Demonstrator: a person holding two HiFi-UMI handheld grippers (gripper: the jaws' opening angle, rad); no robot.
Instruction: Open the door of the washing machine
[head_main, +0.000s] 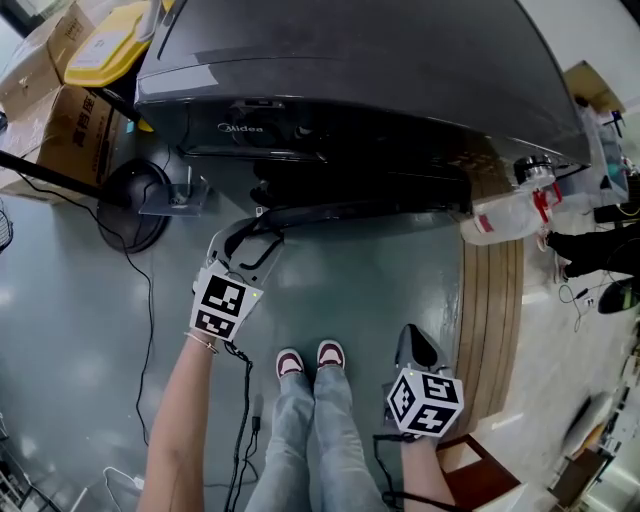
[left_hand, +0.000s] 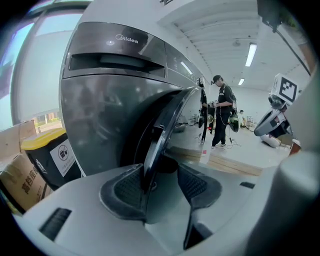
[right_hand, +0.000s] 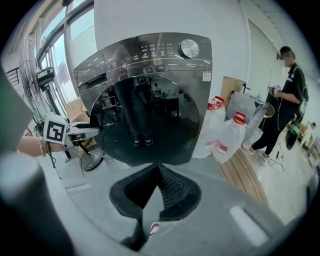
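The dark grey washing machine (head_main: 380, 70) fills the top of the head view. Its round door (head_main: 370, 210) stands slightly ajar, swung out at its left edge. My left gripper (head_main: 250, 240) is at that edge. In the left gripper view the door's rim (left_hand: 165, 130) runs between the open jaws and rests against the left pad (left_hand: 127, 190); the right pad stands apart from it. My right gripper (head_main: 418, 345) hangs back to the right of the person's shoes, its jaws shut on nothing (right_hand: 158, 172). The right gripper view shows the door (right_hand: 150, 120) and the left gripper (right_hand: 92, 131).
Cardboard boxes (head_main: 70, 120) and a yellow-lidded bin (head_main: 110, 40) stand left of the machine, beside a round black stand base (head_main: 135, 200). White bags (head_main: 510, 210) and a wooden pallet (head_main: 490, 320) are on the right. A person (right_hand: 282, 100) stands farther right. A cable (head_main: 150, 330) trails over the floor.
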